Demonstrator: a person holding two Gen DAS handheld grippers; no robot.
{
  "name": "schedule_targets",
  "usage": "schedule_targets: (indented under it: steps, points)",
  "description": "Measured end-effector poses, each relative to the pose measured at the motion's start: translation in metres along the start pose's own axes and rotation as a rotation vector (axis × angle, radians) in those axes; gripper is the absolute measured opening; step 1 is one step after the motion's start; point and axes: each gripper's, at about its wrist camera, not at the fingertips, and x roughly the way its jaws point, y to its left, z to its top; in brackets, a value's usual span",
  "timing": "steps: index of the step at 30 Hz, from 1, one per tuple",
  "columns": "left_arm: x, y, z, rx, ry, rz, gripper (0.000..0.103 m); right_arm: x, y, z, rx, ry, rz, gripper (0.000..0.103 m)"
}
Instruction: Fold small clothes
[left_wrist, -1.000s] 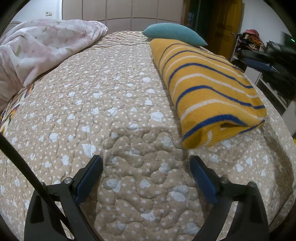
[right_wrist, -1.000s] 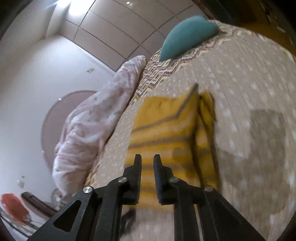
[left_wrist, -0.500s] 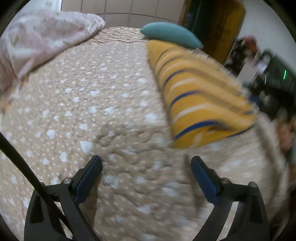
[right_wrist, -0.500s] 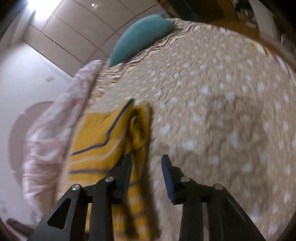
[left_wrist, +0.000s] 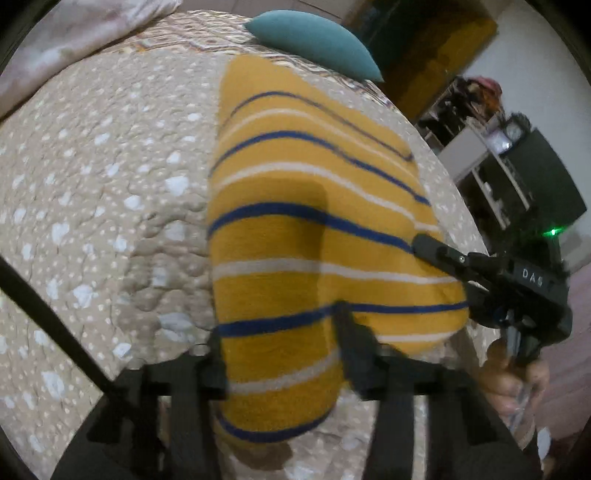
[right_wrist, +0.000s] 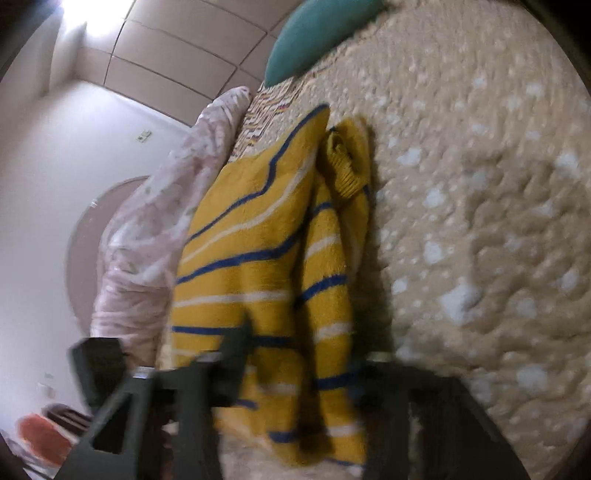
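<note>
The sweater (left_wrist: 314, 229), folded long, lies on the quilt (left_wrist: 110, 166) near the pillow (left_wrist: 314, 40); it looks soft, thick, limp, best taken at its near end; both the left gripper (left_wrist: 280, 354) and right gripper (right_wrist: 303, 354) straddle that end, jaws spread, not yet pinching.

Home bedroom: quilted bedspread (left_wrist: 110, 166), teal pillow (left_wrist: 314, 40).
</note>
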Motion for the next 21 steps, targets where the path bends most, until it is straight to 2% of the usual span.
schedule_targets:
  steps: [1,2,5,7,8,10,11,12,13,15,16,17,18,19,21]
  points:
    - [-0.009,-0.007,-0.002,0.021,-0.012,0.014,0.033,-0.005,0.004,-0.003,0.006,0.017,0.056,0.015]
    - [-0.017,-0.010,-0.005,0.030,-0.019,0.012,0.033,-0.009,0.011,-0.006,-0.014,0.014,0.070,0.015]
    - [-0.024,-0.002,-0.015,-0.023,0.007,-0.015,0.037,-0.021,0.029,-0.026,-0.111,0.000,0.033,0.017]
    - [-0.017,0.008,-0.022,-0.052,0.037,0.003,0.045,-0.019,0.029,-0.035,-0.158,-0.014,-0.080,0.020]
    - [-0.020,0.012,-0.026,-0.061,0.033,-0.003,0.047,-0.019,0.026,-0.040,-0.169,-0.016,-0.131,0.026]
    - [-0.036,0.018,-0.038,-0.068,-0.019,-0.017,0.057,-0.032,0.023,-0.047,-0.152,-0.047,-0.111,0.028]
    - [-0.046,0.021,-0.045,-0.059,-0.058,0.000,0.063,-0.042,0.024,-0.050,-0.157,-0.075,-0.112,0.028]
    - [-0.055,0.023,-0.054,-0.046,-0.101,0.039,0.074,-0.052,0.025,-0.053,-0.173,-0.102,-0.132,0.028]
    - [-0.064,0.025,-0.062,-0.025,-0.159,0.105,0.080,-0.064,0.029,-0.054,-0.206,-0.143,-0.205,0.028]
    - [-0.071,0.029,-0.074,0.007,-0.217,0.176,0.083,-0.078,0.033,-0.055,-0.258,-0.189,-0.377,0.032]
    - [-0.070,0.030,-0.079,0.032,-0.232,0.222,0.084,-0.080,0.036,-0.054,-0.318,-0.207,-0.549,0.035]
    - [-0.069,0.033,-0.081,0.042,-0.230,0.251,0.084,-0.077,0.037,-0.052,-0.370,-0.215,-0.682,0.045]
    - [-0.067,0.037,-0.087,0.047,-0.224,0.280,0.084,-0.072,0.037,-0.049,-0.409,-0.220,-0.780,0.051]
    - [-0.062,0.040,-0.090,0.040,-0.216,0.293,0.084,-0.064,0.032,-0.045,-0.440,-0.217,-0.863,0.053]
    - [-0.055,0.048,-0.093,0.014,-0.206,0.292,0.084,-0.056,0.019,-0.037,-0.419,-0.177,-0.856,0.061]
